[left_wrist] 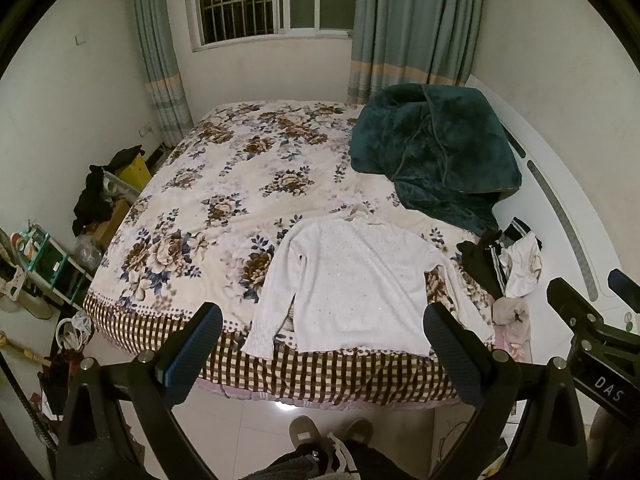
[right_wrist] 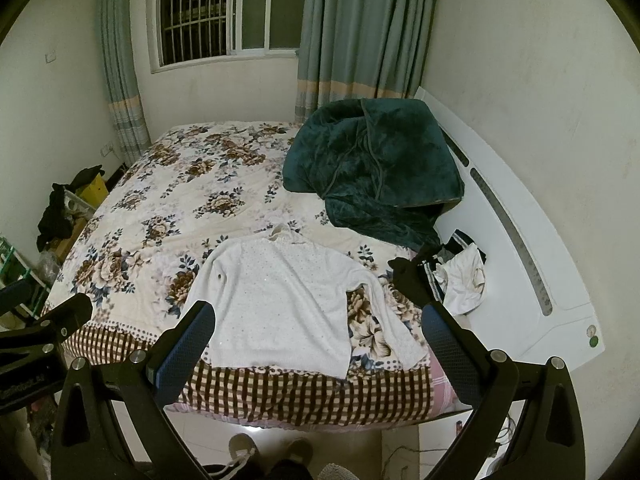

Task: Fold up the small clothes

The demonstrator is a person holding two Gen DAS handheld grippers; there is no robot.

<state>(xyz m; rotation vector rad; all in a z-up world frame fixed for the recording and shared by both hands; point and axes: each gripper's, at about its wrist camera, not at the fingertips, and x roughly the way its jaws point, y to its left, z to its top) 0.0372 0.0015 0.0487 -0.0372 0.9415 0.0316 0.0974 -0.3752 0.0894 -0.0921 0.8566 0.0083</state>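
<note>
Left of the white sweater (left_wrist: 352,284) the bed (left_wrist: 224,184) lies bare and open. Behind-right of the sweater a teal blanket (left_wrist: 436,152) bulks; just right, a clothes heap (left_wrist: 504,260) crowds the edge.

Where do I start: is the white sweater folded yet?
Spread, not folded: the white sweater lies flat on the bed, both sleeves out.

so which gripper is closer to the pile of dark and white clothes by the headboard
Right. The right gripper hangs over the bed's foot edge with the clothes pile just beyond its right finger; the left gripper sits farther left, across the white sweater.
</note>
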